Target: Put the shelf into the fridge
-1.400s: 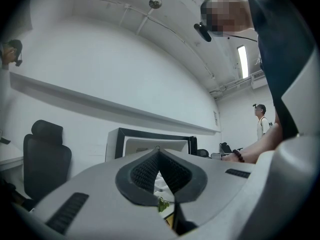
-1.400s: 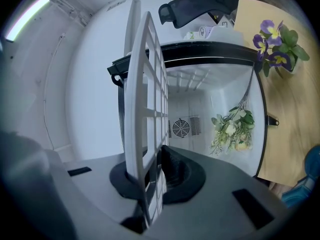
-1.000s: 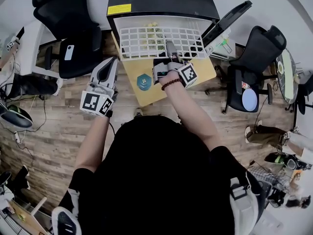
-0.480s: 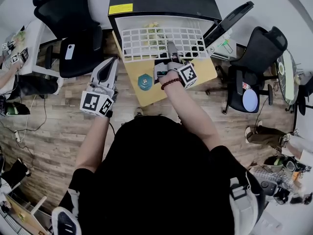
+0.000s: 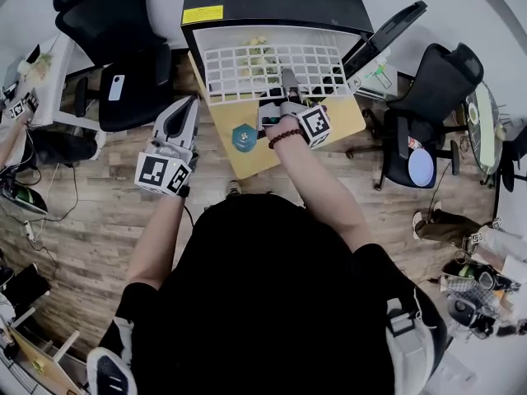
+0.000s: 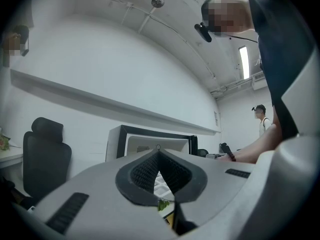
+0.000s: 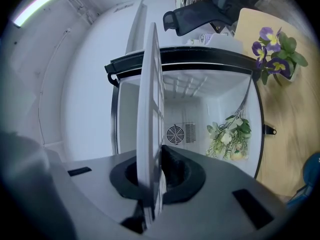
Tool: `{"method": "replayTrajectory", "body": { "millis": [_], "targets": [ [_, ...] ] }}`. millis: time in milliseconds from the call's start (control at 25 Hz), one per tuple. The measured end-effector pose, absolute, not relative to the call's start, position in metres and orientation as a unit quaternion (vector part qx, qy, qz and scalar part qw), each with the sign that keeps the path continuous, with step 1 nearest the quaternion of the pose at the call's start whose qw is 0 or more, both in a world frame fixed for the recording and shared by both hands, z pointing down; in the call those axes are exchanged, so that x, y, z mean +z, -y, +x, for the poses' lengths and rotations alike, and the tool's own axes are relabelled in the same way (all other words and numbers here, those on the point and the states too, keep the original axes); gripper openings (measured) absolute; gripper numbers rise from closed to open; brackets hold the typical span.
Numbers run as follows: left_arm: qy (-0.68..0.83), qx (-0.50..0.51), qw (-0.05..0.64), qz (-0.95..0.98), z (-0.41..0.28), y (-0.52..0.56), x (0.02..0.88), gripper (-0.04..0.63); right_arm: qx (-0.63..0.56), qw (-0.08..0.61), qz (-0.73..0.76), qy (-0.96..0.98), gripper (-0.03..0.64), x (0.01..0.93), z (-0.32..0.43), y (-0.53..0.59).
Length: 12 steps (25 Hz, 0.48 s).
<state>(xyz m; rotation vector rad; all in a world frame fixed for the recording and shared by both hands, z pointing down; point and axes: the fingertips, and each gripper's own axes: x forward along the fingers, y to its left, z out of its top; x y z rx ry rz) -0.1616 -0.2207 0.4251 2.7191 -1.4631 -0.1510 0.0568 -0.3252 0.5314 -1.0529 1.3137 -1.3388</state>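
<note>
The white wire shelf [image 5: 272,72] lies flat, its far part inside the mouth of the black fridge [image 5: 272,2], its near part over the wooden table [image 5: 346,120]. My right gripper [image 5: 287,85] is shut on the shelf's near edge. In the right gripper view the shelf [image 7: 150,109] runs edge-on between the jaws of that gripper [image 7: 152,161] into the white fridge interior [image 7: 187,96]. My left gripper [image 5: 183,112] hangs to the left of the table, shut with nothing in it; its pads meet in the left gripper view [image 6: 159,154].
A bunch of flowers [image 7: 227,136] lies inside the fridge. The fridge door [image 5: 387,30] stands open at the right. A blue object [image 5: 243,137] and a potted pansy [image 7: 275,46] sit on the table. Office chairs [image 5: 123,48] [image 5: 428,113] flank the fridge.
The right gripper and the shelf have shifted very slightly toward the fridge. The left gripper has stayed where it was.
</note>
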Motion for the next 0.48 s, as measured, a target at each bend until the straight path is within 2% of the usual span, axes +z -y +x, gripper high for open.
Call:
{"method": "replayTrajectory", "body": {
  "millis": [480],
  "targets": [
    [0.471,-0.051,0.028,0.880,-0.163,0.222,0.427,0.018,-0.564,0.491,-0.451,-0.487,0.040,0.533,0.058,0.325]
  ]
}}
